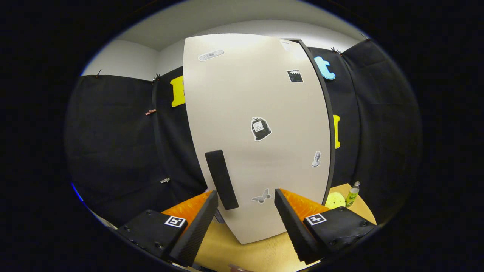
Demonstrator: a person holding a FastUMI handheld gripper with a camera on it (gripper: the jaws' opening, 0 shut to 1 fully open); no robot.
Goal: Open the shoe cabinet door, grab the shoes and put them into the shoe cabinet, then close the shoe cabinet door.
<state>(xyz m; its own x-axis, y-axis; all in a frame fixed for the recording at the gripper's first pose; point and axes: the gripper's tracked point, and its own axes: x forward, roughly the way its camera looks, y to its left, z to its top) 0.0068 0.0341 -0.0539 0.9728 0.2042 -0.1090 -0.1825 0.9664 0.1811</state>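
The shoe cabinet's pale door [261, 124] stands upright just ahead of my fingers, shut against its dark frame on the right side. Several small stickers dot its face. A black bar handle [222, 179] hangs low on the door's left part, slightly tilted. My gripper [245, 200] is open, its two fingers spread wide; the handle's lower end sits just inside the left fingertip [211, 200], and neither finger presses on it. The right fingertip [281, 198] is close to the door's lower face near a butterfly sticker [262, 197].
The cabinet stands on a light wooden table [264, 253]. To its right on the table are a small plastic bottle [352, 193] and a round yellow object [335, 200]. Black cloth walls surround the booth.
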